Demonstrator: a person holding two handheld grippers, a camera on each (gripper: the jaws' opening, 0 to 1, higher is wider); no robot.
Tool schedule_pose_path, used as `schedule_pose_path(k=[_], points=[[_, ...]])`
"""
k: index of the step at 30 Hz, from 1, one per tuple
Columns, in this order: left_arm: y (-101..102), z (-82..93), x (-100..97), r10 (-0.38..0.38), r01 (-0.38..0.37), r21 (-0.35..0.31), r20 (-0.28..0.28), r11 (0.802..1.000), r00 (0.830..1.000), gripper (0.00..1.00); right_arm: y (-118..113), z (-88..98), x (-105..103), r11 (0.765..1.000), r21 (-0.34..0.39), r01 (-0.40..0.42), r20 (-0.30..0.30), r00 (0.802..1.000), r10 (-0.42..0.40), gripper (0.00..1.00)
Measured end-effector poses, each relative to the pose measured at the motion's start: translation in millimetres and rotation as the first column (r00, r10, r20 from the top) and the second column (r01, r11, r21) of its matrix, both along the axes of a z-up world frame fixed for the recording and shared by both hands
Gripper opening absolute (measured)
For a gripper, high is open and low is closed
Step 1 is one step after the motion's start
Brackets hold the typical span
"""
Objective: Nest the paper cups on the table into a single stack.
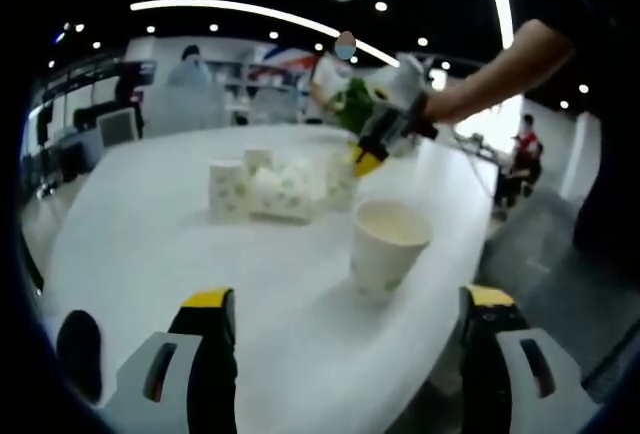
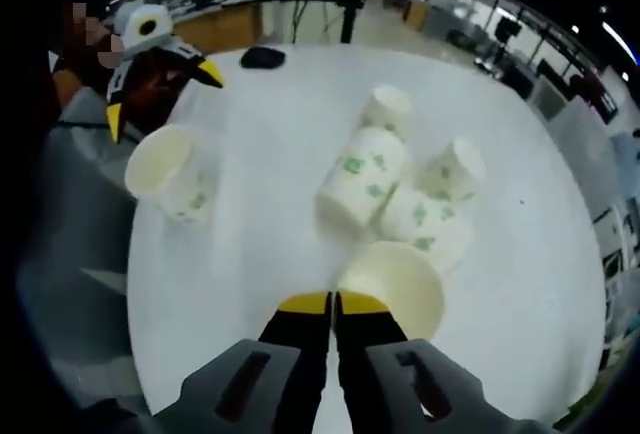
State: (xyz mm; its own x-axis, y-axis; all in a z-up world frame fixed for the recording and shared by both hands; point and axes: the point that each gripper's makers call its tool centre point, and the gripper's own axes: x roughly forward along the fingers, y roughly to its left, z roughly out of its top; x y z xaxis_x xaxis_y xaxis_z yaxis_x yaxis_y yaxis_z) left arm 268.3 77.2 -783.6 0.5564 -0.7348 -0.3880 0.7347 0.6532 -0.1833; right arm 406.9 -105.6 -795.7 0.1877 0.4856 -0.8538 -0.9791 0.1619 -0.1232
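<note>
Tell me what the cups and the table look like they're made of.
Cups: matte white paper by the look, green print outside, plain cream inside, as in the upright cup. Table: smooth white top with a faint sheen, likely laminate; cannot say for sure.

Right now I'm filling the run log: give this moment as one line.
left hand-held gripper: open, before upright cup | right hand-held gripper: shut on cup rim | loose cups: unstacked

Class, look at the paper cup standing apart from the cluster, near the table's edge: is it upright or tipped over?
Upright. The cup stands on its base on the table, its round open mouth facing up.
</note>
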Motion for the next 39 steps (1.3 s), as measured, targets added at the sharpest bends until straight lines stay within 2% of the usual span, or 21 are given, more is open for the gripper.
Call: schedule_pose_path(k=[12, 21, 39], points=[[-1.0, 5.3, -1.7, -0.010, 0.010, 0.000, 0.012, 1.000, 1.000, 0.91, -3.3, 8.1, -9.9, 1.000, 0.018, 0.021, 0.007, 1.000, -0.021, 0.00], [-6.8, 8.7, -5.7, -0.032, 0.032, 0.001, 0.023, 1.000, 0.999, 0.91, -1.3, 28.2, -23.0, 0.999, 0.047, 0.022, 0.036, 0.999, -0.024, 0.00], [-13.5, 13.8, -0.9, -0.051, 0.051, -0.002, 0.041, 0.999, 0.998, 0.91, 5.9, 65.7, -40.6, 0.993, 0.111, 0.032, 0.070, 0.997, -0.040, 0.00]])
